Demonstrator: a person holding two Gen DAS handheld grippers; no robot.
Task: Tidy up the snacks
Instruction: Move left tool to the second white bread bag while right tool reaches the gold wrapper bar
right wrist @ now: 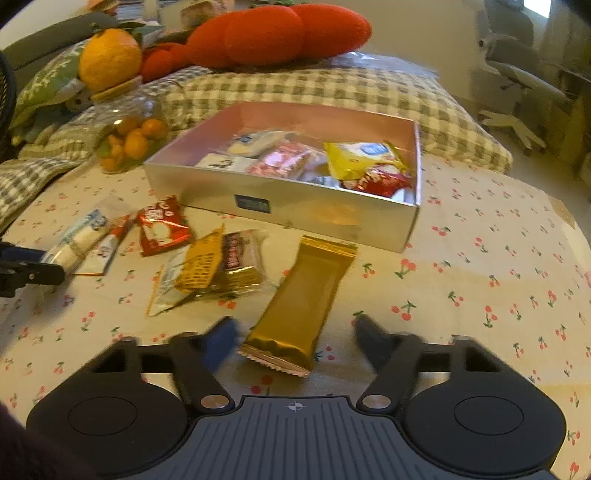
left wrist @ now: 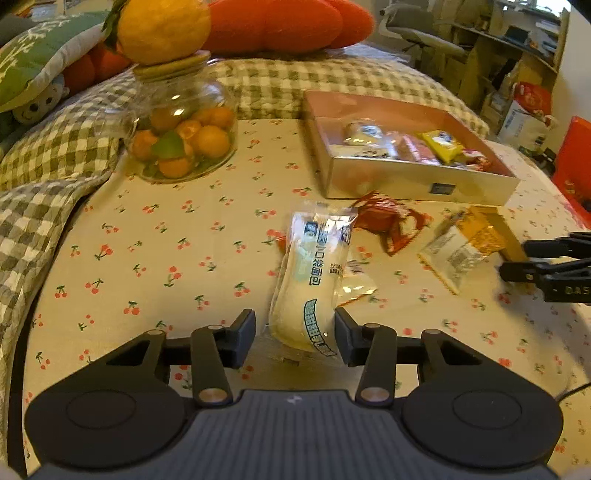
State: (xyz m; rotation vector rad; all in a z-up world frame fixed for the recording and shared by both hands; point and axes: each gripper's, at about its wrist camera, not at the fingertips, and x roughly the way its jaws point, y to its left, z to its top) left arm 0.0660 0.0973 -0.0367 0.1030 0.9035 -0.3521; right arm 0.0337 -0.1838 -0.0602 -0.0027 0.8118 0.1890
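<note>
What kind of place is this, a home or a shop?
Probably a home living room or study: a table with a cherry-print cloth, plush cushions on a checked blanket behind it, and an office chair by cluttered shelves.

Glossy wrappers on printed cloth

A shiny gold foil wrapper (right wrist: pixel 301 295) and a clear plastic bread pack (left wrist: pixel 314 280) are seen on matt cherry-print cloth (right wrist: pixel 480 280); a smooth, satin-finished silver box (right wrist: pixel 295 206) and a glass jar (left wrist: pixel 181 122) are shown.
</note>
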